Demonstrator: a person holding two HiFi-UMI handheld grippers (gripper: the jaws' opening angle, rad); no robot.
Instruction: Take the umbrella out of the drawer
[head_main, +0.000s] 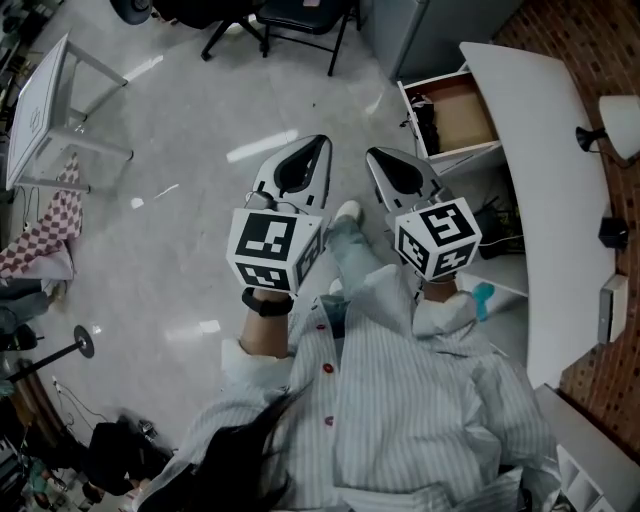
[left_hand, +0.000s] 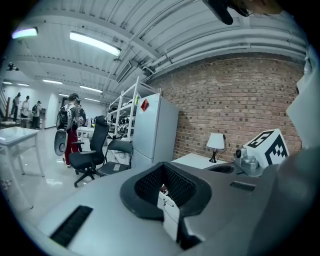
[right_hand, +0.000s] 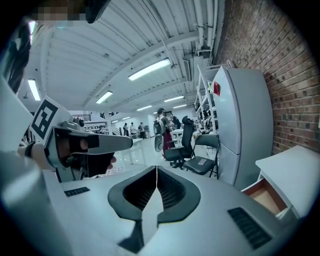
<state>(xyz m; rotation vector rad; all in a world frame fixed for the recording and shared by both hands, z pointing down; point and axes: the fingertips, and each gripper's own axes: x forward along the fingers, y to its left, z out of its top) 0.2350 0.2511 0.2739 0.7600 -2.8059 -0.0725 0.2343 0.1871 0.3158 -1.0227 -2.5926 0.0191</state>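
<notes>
The left gripper (head_main: 320, 142) and right gripper (head_main: 373, 154), both clenched on nothing, hang over the glossy grey floor (head_main: 180, 200). A white desk (head_main: 530, 130) along the brick wall (head_main: 545, 20) has its drawer (head_main: 467, 120) open.

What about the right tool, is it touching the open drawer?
Apart. The right gripper view shows the right tool shut on nothing in open air, with the drawer off to the side, clear of it.

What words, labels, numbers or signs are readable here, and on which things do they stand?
None can be read.
Red sign by the fridge: too small.
White tag at the left gripper: blurred.
Cubes: square patterns only, no words.
</notes>
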